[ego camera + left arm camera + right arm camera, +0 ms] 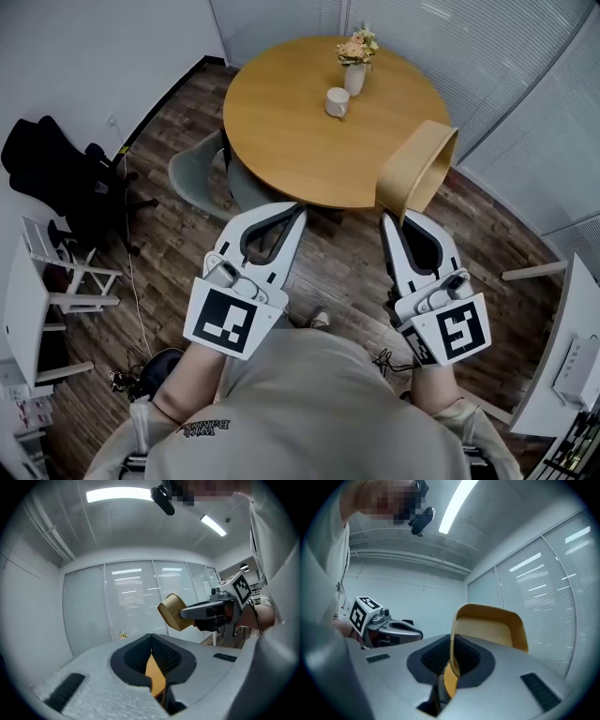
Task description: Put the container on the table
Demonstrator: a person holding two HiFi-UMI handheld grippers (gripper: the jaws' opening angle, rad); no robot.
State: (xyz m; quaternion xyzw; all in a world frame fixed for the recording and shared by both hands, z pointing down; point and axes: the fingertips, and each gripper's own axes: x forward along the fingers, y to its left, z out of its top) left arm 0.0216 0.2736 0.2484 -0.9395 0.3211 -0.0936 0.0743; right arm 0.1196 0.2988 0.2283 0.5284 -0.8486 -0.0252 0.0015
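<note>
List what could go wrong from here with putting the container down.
1. The right gripper pinches the container by one thin wall only, and it hangs tilted. It may pivot or slip in the jaws.
2. The container is at the near edge of the table. If it is released about here, it could tip off to the floor.
3. The left gripper is shut and empty, so nothing backs up the hold.

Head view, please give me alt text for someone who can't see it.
Seen from above, a person's right gripper clamps the rim of a tan container, which is tilted at the edge of a round wooden table. The left gripper is shut and empty beside it. A white mug and a vase of flowers stand at the table's far side.
</note>
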